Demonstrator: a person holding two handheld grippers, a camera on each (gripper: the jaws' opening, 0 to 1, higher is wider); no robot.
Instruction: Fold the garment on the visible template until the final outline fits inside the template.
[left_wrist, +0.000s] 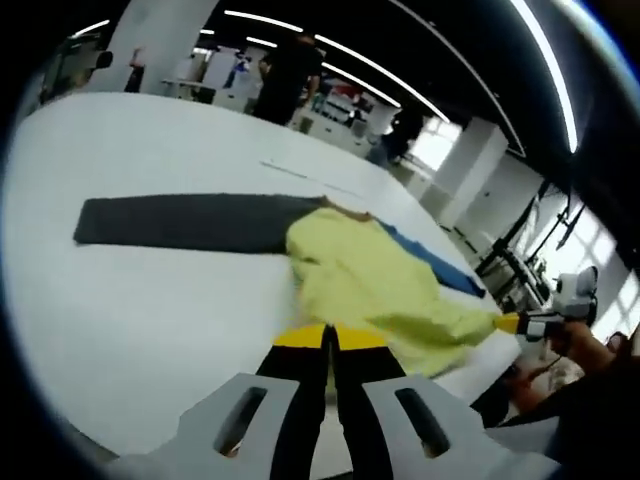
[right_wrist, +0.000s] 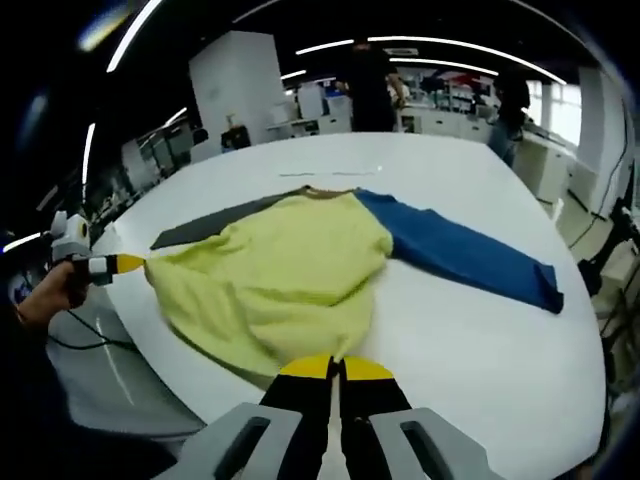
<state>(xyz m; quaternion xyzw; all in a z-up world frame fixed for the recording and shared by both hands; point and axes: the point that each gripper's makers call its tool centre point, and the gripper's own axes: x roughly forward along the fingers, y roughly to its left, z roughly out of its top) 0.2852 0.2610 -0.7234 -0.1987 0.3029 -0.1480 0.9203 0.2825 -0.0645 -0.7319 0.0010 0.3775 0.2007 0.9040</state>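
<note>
White table (right_wrist: 480, 350) carries the work. Left gripper (left_wrist: 330, 338) jaws are closed on the yellow garment (right_wrist: 290, 275) hem; right gripper (right_wrist: 338, 368) likewise. Garment lies across the dark template (left_wrist: 190, 222), blue sleeve (right_wrist: 470, 255) extending right. No legible writing.

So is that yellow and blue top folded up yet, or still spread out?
Partly folded: the garment's yellow body is bunched and lifted by both grippers, while its blue sleeve lies stretched flat on the white table.
</note>
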